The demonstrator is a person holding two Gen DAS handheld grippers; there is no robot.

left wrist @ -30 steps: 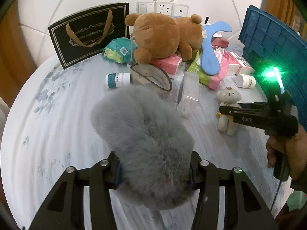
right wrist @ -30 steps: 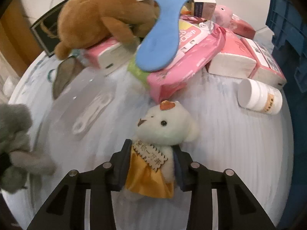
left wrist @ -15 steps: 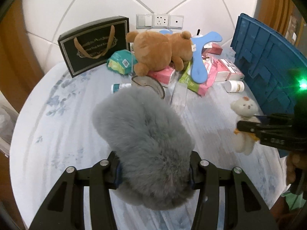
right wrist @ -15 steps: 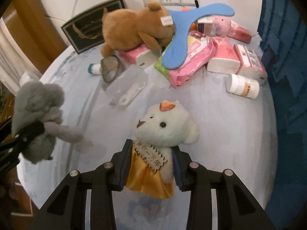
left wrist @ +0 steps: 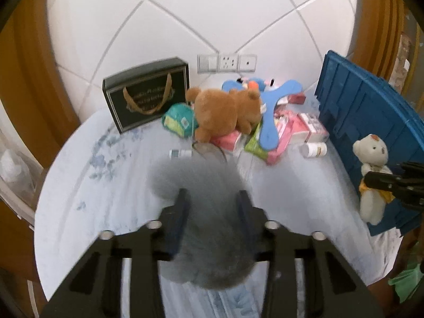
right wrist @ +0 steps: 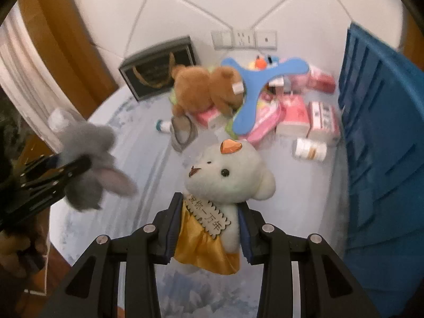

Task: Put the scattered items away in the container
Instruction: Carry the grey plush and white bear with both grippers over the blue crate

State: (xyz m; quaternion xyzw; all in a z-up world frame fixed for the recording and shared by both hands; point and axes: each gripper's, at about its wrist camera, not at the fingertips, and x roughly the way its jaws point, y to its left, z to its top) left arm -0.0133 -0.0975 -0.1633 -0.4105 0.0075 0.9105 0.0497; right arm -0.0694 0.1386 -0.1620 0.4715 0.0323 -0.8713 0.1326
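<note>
My left gripper holds a fluffy grey plush toy in the air above the round table; its jaws are closing, with the pads sunk into the fur. In the right wrist view the same grey plush hangs at the left in the left gripper. My right gripper is shut on a small white teddy bear with a yellow skirt and a wooden tag. In the left wrist view the white bear is beside the blue crate. The crate stands at the table's right edge.
At the back of the pale table lies a pile: a brown teddy bear, a blue boomerang toy, pink packs, a green pack and a white bottle. A black gift bag stands against the wall.
Both grippers have risen with their toys, so the table and pile look smaller. The left jaws have squeezed tighter into the grey plush. The white bear now hangs beside the blue crate.
</note>
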